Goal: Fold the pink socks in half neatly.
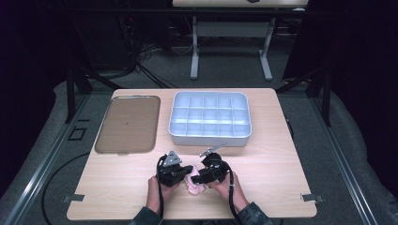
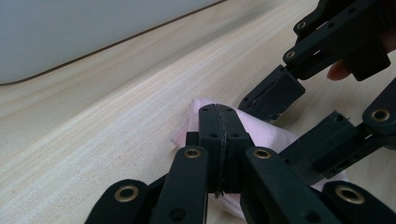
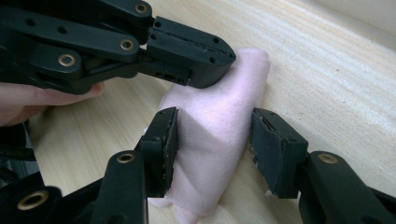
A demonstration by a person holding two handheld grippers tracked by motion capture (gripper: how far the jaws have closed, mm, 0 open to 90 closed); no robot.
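A small pink cloth (image 1: 193,185) lies bunched on the wooden table near its front edge, between both hands. My left gripper (image 1: 187,169) comes in from the left with its jaws pressed together, and a raised fold of the cloth (image 2: 273,135) peaks at its tips (image 2: 218,109). My right gripper (image 3: 212,135) straddles the cloth (image 3: 243,74) from the other side. Its left pad (image 3: 166,140) touches the fabric and its right pad (image 3: 271,144) stands just off it. The left gripper (image 3: 219,56) rests on the cloth's far end in the right gripper view.
A white tray (image 1: 210,138) divided into several compartments stands just beyond the grippers at the table's middle. A flat brown tray (image 1: 127,124) lies to its left. The table's front edge (image 1: 187,218) runs close behind the hands.
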